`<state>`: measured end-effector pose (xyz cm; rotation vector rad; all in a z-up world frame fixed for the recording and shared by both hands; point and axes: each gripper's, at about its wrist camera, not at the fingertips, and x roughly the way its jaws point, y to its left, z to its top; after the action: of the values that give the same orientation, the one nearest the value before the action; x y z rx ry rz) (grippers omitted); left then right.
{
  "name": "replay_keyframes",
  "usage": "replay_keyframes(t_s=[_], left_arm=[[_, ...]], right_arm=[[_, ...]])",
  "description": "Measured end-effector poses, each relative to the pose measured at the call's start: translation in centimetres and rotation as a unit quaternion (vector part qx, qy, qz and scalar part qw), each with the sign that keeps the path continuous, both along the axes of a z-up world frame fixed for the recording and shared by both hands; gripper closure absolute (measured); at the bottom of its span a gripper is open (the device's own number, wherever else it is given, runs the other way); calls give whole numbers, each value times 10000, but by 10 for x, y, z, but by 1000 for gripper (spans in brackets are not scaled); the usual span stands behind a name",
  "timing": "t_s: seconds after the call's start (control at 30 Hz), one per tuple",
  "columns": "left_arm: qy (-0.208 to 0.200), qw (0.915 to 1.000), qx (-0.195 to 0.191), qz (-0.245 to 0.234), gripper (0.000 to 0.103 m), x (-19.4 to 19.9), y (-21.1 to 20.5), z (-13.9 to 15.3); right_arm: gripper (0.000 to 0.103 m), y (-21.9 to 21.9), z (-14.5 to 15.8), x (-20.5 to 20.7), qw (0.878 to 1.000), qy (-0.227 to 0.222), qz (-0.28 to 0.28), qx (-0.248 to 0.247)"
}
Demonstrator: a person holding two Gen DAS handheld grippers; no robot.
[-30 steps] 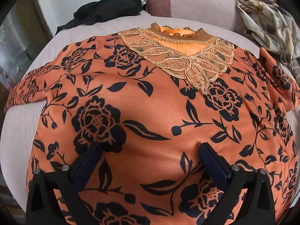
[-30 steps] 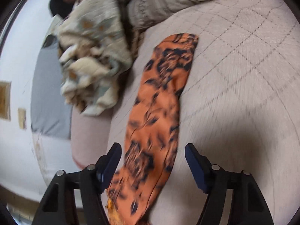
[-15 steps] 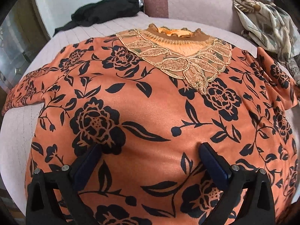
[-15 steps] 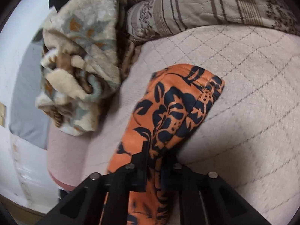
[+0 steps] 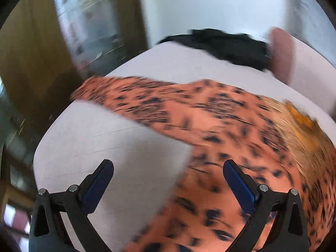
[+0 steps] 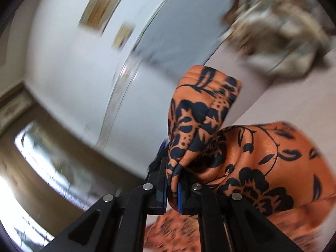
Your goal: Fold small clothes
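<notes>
Pale quilted bed (image 5: pixel 117 138) under the orange blouse (image 5: pixel 231 138); left tool (image 5: pixel 168 180) gapes, right tool (image 6: pixel 172 189) pinches its sleeve (image 6: pixel 199 109).

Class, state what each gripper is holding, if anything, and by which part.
The right gripper is shut on the orange floral top, pinching its sleeve near the cuff end. The left gripper is open and holds nothing.

Bare bed (image 5: pixel 100 138) lies open beside the orange top (image 5: pixel 241 147); black garment (image 5: pixel 226 46) and patterned blanket (image 6: pixel 279 27) crowd the far edge.
</notes>
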<state>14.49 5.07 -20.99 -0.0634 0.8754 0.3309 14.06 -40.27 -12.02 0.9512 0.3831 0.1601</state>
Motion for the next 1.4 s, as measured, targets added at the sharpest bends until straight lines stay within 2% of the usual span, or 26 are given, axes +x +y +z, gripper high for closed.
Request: replay_keyframes(t_s=[0.07, 0.13, 0.27, 0.33, 0.37, 0.4, 0.47, 0.63, 0.7, 0.73, 0.77, 0.8, 0.87, 0.9, 0.97, 1.03, 1.1, 1.2, 1.3, 1.33, 1.37, 1.4], left_arm=[[-23, 9997, -48, 231, 0, 2, 15, 0], [-58, 9991, -24, 426, 0, 2, 30, 1], [59, 9978, -166, 642, 0, 13, 45, -2], [112, 9969, -350, 699, 0, 17, 51, -6], [118, 9966, -403, 706, 0, 19, 52, -7], [124, 9965, -433, 711, 0, 21, 51, -7], [139, 9961, -471, 740, 0, 25, 50, -6], [248, 9925, -813, 877, 0, 29, 55, -9], [278, 9914, -870, 936, 0, 29, 57, -11], [292, 9907, -900, 978, 0, 29, 59, -12], [285, 9903, -923, 996, 0, 28, 61, -12], [258, 9899, -947, 1019, 0, 27, 63, -12], [86, 9889, -999, 1093, 0, 24, 66, -7], [-16, 9883, -1061, 1093, 0, 22, 66, -4], [-257, 9856, -1425, 871, 0, 21, 63, 1], [-468, 9799, -1890, 441, 0, 24, 52, 5], [-515, 9753, -2148, 83, 0, 30, 40, 5], [-270, 9716, -2341, -232, 0, 49, 18, -5], [89, 9617, -2675, -593, 0, 66, 2, -23], [203, 9557, -2848, -717, 1, 70, -3, -29], [212, 9520, -2957, -765, 6, 70, -6, -33], [230, 9487, -3057, -770, 22, 71, -8, -37]], right_arm=[[96, 64, -15, 36, 9984, 294, 479, -83], [96, 115, -31, 60, 9954, 574, 722, -270], [88, 182, -73, 92, 9852, 1200, 1137, -446], [57, 207, -99, 100, 9756, 1566, 1481, -422], [18, 215, -110, 101, 9705, 1716, 1669, -282], [10, 219, -116, 97, 9685, 1776, 1738, -173], [10, 222, -123, 87, 9641, 1751, 1997, -57], [13, 198, -106, 50, 9695, 1456, 1863, -643], [35, 177, -102, 49, 9679, 1595, 1704, -935], [41, 169, -104, 48, 9627, 1822, 1618, -1176], [54, 162, -112, 49, 9549, 2102, 1610, -1341], [62, 153, -117, 46, 9501, 2261, 1648, -1378], [67, 150, -144, 48, 9242, 2924, 1769, -1704], [74, 150, -149, 46, 9192, 2959, 1821, -1852], [74, 152, -143, 40, 9202, 2808, 1831, -2020], [71, 152, -139, 31, 9163, 2832, 1887, -2111], [71, 148, -141, 21, 9114, 2881, 1960, -2191], [71, 140, -142, 9, 9164, 2792, 1978, -2078], [71, 128, -146, 3, 9252, 2783, 1936, -1708], [71, 126, -149, 3, 9275, 2750, 1936, -1632], [71, 125, -151, 3, 9297, 2710, 1933, -1578], [71, 121, -149, 0, 9309, 2693, 1931, -1538]])
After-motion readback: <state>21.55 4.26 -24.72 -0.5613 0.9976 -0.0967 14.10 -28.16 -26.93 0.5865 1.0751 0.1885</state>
